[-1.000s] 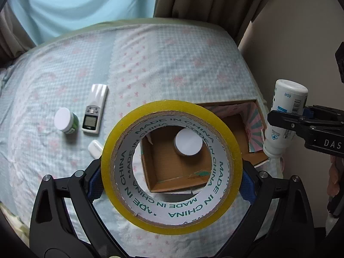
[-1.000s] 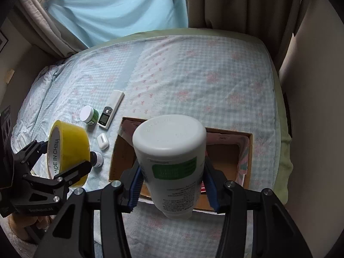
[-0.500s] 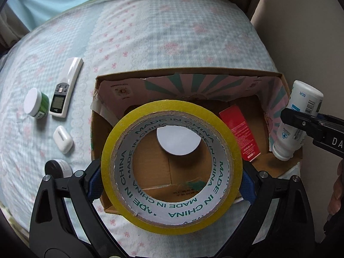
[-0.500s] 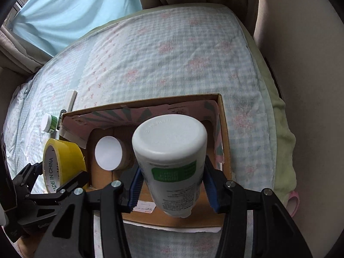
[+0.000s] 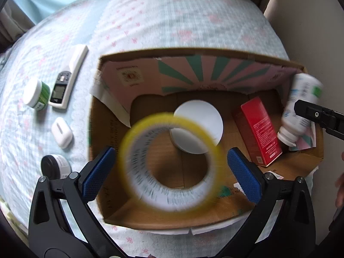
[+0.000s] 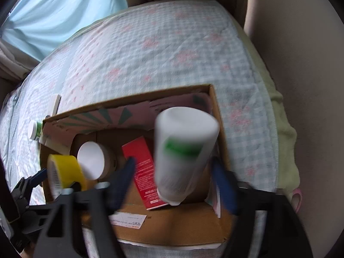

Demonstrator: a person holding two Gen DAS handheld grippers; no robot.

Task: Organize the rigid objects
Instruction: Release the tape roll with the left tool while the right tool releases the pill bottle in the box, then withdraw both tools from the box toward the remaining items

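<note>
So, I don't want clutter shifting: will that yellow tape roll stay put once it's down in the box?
Likely stiff: the yellow tape roll is a thick wound ring. It is on edge between the open left gripper pads, so it may roll or topple flat; the cardboard box walls should contain it. It might bump the white-lidded jar.

A blurred yellow tape roll (image 5: 172, 161) hangs over the open cardboard box (image 5: 150, 221). A white bottle (image 6: 182, 157) tilts cap-down inside, beside a red carton (image 5: 260, 131).

Cardboard box (image 5: 111, 193) is sitting on the bed (image 5: 172, 21); remote (image 5: 68, 75), jars and earbud case (image 5: 62, 135) are lying left of it.
</note>
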